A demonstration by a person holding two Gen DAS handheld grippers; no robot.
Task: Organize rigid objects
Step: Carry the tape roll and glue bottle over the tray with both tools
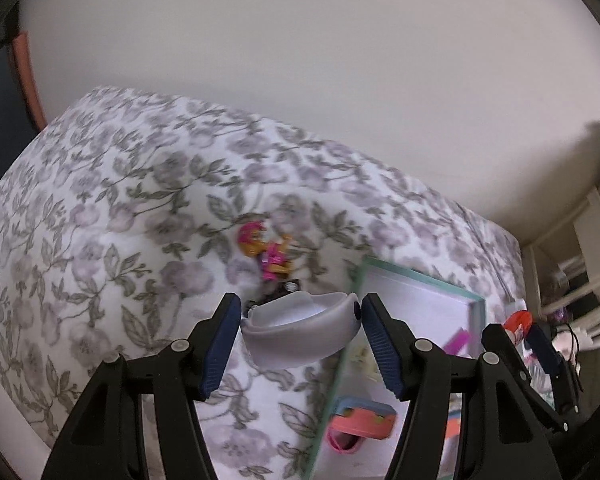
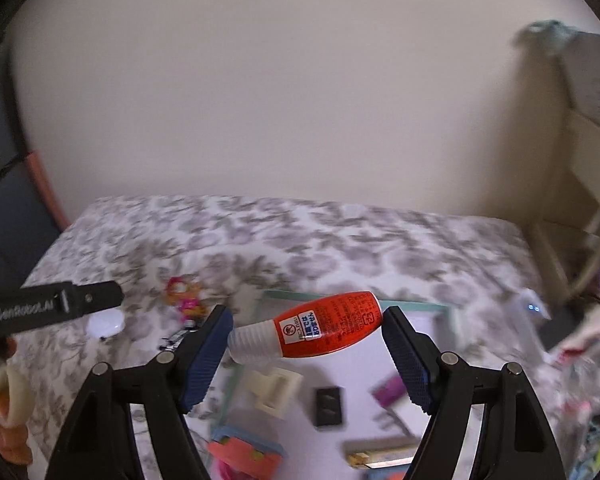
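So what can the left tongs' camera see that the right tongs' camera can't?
Only the left view shows the grey curved piece clamped end to end in the left tongs. Only the right view shows the small black block and cream clip in the box. Both show the orange bottle in the right tongs, the pink toy figure and the green-rimmed box.
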